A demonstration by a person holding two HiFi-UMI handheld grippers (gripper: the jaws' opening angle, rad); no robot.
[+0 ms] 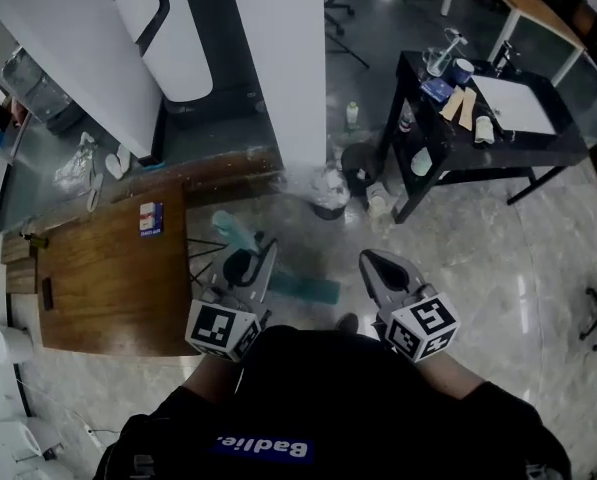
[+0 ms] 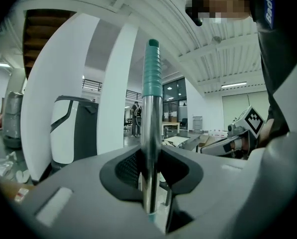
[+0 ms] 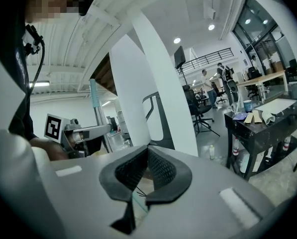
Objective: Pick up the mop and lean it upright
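Left gripper (image 2: pixel 150 169) first: its jaws are clamped tight on the mop (image 2: pixel 149 126), the shiny metal pole pinched between the dark pads. The teal handle grip rises straight up the middle of the left gripper view. So the mop is off the floor and in hand, standing close to upright.

Over to the right gripper (image 3: pixel 146 177): its jaws are pressed together with nothing in them, and it hovers alongside at the lower centre of the head view.

From above, the pole is foreshortened just left of centre. The flat teal mop head (image 1: pixel 309 289) shows on the glossy floor (image 1: pixel 478 268) right below it; whether it touches the floor I can't say.

Around them, a wooden table (image 1: pixel 108 268) fills the left of the frame, a broad white pillar (image 1: pixel 278 58) stands at top centre, and a black table (image 1: pixel 538 146) loaded with bits sits at upper right.

By my reckoning the pick-up is done. What's left is the lean: the pole rests against nothing yet, and only the left grip holds it up. It has to find a support, likely the pillar or the table edge, before those jaws can let go.
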